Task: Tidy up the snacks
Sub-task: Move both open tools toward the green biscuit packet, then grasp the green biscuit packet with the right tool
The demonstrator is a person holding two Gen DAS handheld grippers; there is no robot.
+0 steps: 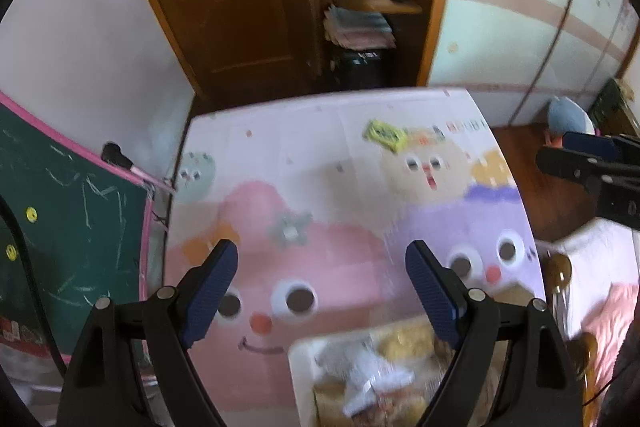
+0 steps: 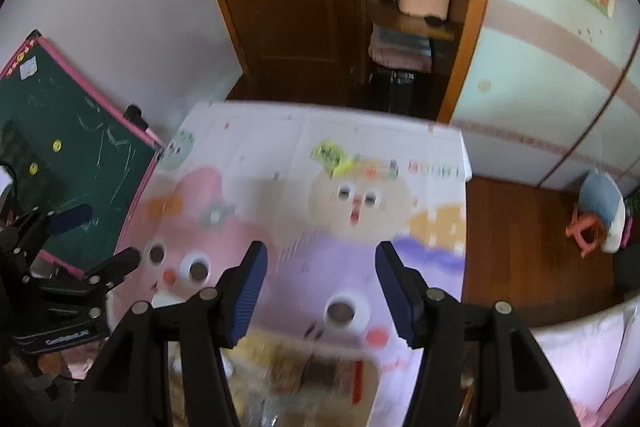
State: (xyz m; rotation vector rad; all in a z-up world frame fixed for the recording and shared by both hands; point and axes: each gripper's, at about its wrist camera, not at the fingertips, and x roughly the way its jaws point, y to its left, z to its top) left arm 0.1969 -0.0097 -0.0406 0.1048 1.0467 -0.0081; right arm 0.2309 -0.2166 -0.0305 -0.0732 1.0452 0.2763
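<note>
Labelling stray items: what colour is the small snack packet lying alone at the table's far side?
Yellow-green small snack packet, blurred; clearest in the left wrist view.

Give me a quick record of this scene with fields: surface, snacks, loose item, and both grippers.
surface: cartoon-print mat
snacks: blurred packets in a white tray at the mat's near edge
loose item: yellow-green packet lying alone at the far end
left gripper: open, nothing between its jaws
right gripper: open, nothing between its jaws
</note>
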